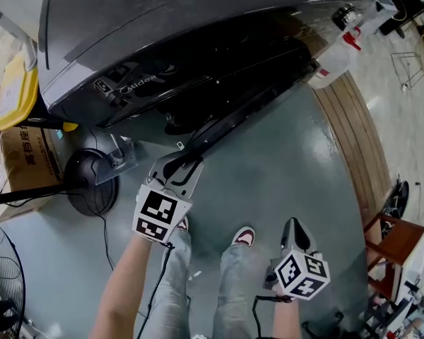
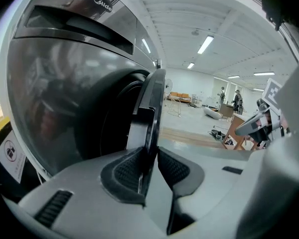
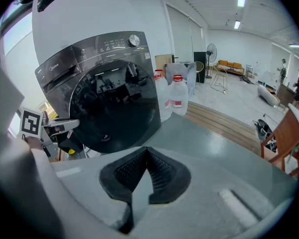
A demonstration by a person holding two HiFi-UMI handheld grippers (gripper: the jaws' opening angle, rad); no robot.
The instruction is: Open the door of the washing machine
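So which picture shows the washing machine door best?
The right gripper view: the whole round door faces it. The head view sees it only from above, nearly edge-on. The left gripper view shows just its rim, close up.

Grey-green floor [image 1: 290,161] under washing machine [image 1: 162,20], fan base [image 1: 92,182], jugs [image 1: 336,62]

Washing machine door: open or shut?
Partly open: the dark round door stands off the grey machine, edge pinched in the left gripper's fingers.
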